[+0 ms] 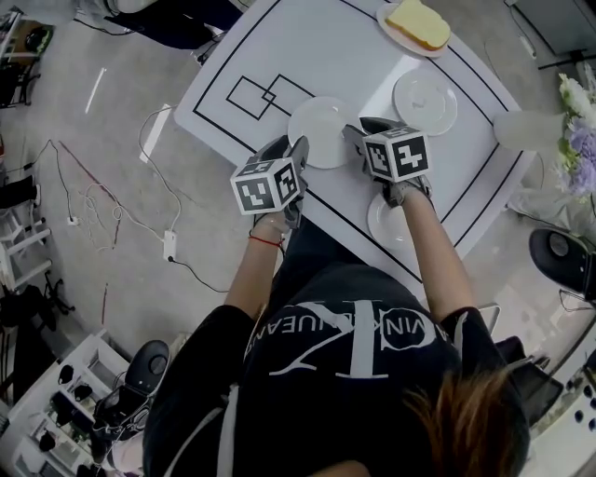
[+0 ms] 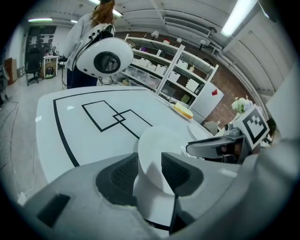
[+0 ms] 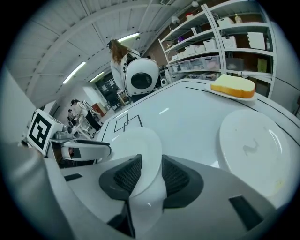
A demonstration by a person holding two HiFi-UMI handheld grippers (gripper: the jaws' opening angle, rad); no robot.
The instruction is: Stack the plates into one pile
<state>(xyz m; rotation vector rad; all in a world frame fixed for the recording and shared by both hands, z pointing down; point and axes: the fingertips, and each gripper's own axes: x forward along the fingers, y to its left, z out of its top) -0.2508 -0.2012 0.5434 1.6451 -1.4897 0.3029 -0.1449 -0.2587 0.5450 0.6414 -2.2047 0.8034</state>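
At the middle of the white table, the middle plate has both claws on it. The left gripper is clamped on its left rim and the right gripper on its right rim, pads pressing. Can't tell if it's lifted. A second plate is just beyond to the right, and a third plate is by the right forearm. A bread slice sits on the far plate.

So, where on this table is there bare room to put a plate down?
The drawn rectangles, between the table's left edge and the centre plate, are bare. The right side is crowded: an empty plate, the bread plate, another plate by the right forearm.
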